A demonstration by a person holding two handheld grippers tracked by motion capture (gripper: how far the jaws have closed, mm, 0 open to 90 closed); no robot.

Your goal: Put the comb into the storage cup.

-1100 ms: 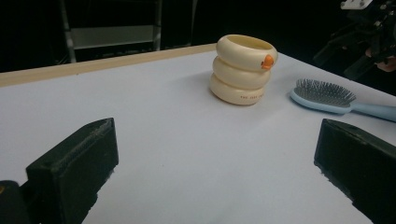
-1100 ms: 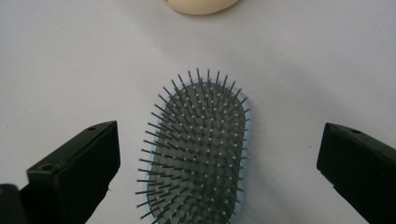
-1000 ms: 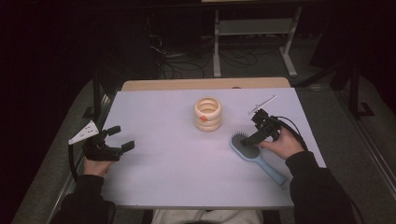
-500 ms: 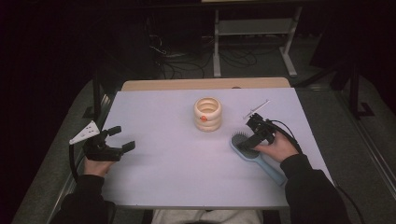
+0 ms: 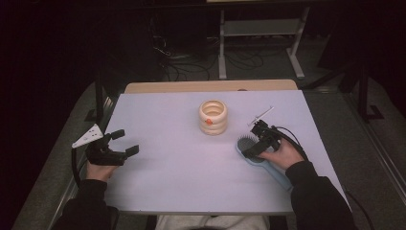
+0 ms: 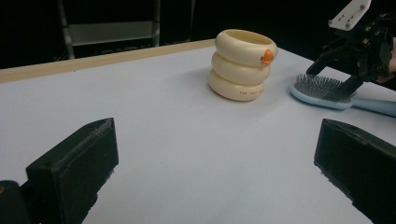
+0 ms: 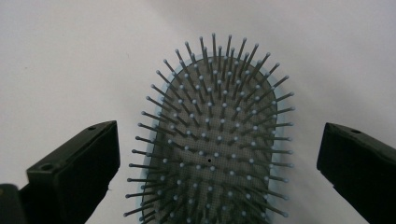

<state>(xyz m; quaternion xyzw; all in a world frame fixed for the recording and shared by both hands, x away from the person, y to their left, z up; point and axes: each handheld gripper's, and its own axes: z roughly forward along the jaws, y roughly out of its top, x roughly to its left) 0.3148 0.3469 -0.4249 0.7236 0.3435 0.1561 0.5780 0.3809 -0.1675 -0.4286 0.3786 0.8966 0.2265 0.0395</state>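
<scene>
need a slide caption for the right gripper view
Open right gripper poised over the bristled head of a blue hairbrush on the white table.

left claw [image 5: 122, 143]: jaws spread wide, held low and level at the near-left of the desk, pointing right, forearm in a dark sleeve coming from the bottom | right claw [image 5: 252, 143]: jaws wide apart, tilted steeply down at the desk's right, hand [image 5: 280, 154] wrapped behind it, dark sleeve trailing to the bottom edge

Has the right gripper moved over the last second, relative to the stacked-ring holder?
Yes. The right gripper has drawn back toward the person, away from the ring holder, and sits over the hairbrush head, jaws open.
</scene>
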